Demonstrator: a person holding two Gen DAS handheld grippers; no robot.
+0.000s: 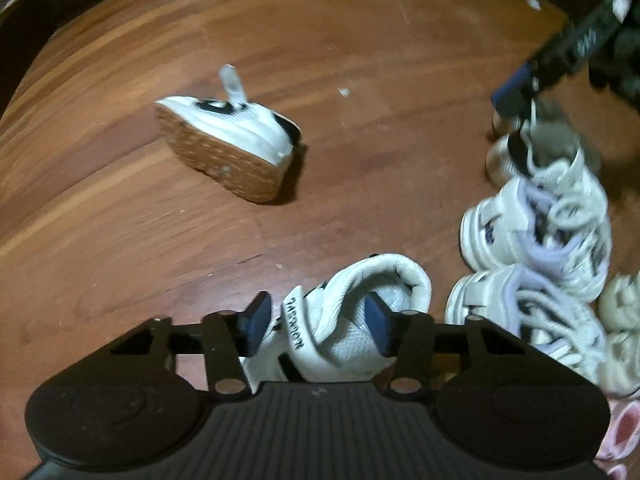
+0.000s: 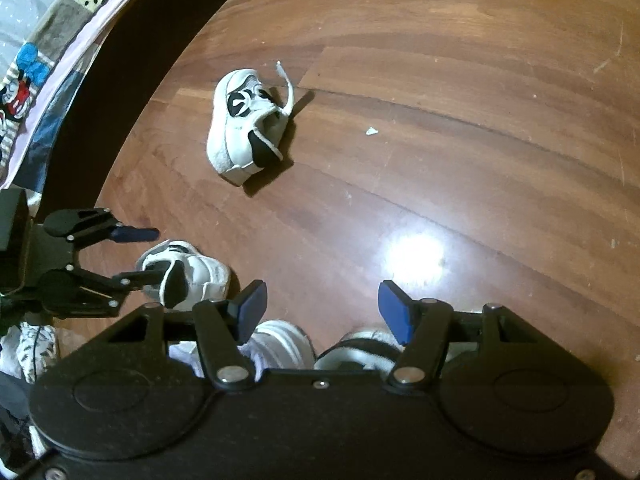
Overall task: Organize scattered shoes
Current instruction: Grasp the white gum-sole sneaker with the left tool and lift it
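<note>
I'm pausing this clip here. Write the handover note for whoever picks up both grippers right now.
Left gripper: jaws astride a white strap shoe on the wood floor; whether the pads are pressing on it is unclear.
Right gripper: open, empty, hovering over the toes of two shoes at the bottom edge of its view.
Done: a laced white pair sits side by side at the right, with more shoes beside it.
Left: the matching strap shoe lies tipped on its side, alone, mid-floor. Place the shoe at the left gripper, then fetch that one.

White shoe (image 2: 244, 126) on wooden floor (image 2: 460, 100)
</note>
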